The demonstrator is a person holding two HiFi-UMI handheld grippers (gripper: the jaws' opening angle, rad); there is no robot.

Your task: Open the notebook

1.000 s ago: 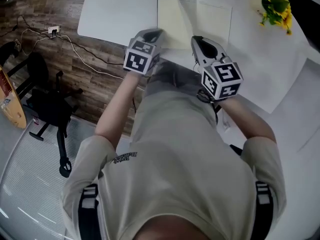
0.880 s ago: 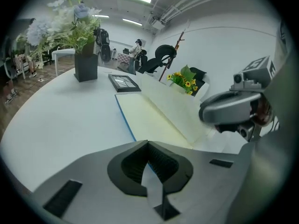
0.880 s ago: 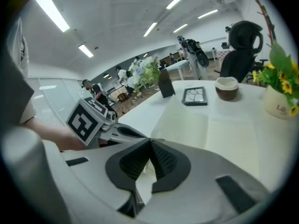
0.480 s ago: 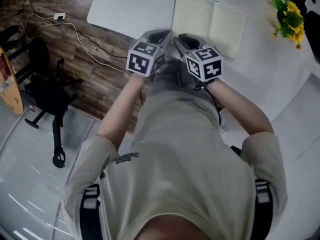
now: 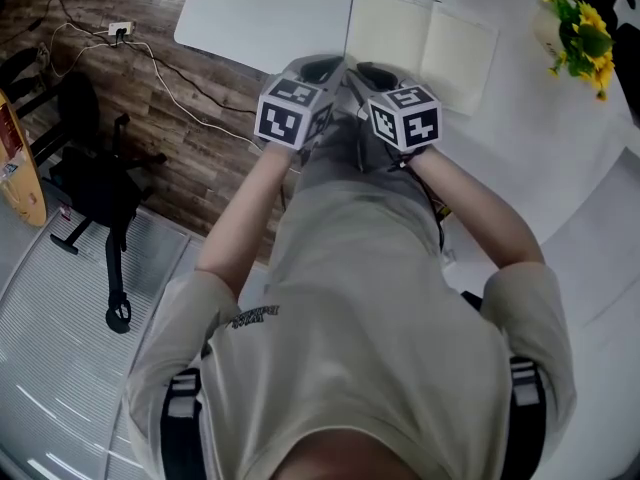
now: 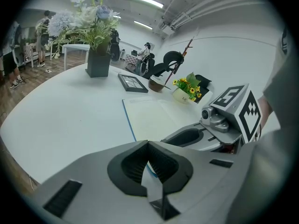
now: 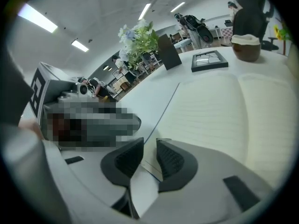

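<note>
The notebook (image 5: 420, 40) lies open and flat on the white table (image 5: 260, 13), cream pages up, with a blue cover edge showing at its left. Both grippers hang side by side over its near edge. My left gripper (image 5: 325, 70) is shut, and in the left gripper view its pads (image 6: 135, 164) meet at the tips (image 6: 148, 143) with nothing in them. The jaws of my right gripper (image 5: 372, 74) are opening. In the right gripper view a narrow gap (image 7: 150, 144) shows the notebook's (image 7: 219, 111) near left corner below it, and the pads do not press it.
Yellow flowers (image 5: 575, 23) stand at the table's right. Behind the notebook (image 6: 154, 118) are a picture frame (image 6: 133, 82), a bowl (image 6: 156, 84) and a dark vase of flowers (image 6: 98, 62). A chair (image 5: 95, 183) and cables are on the wooden floor at the left.
My right gripper has come left and down, close beside the left one at the notebook's near edge. The leaf that stood up in the middle now lies flat.
</note>
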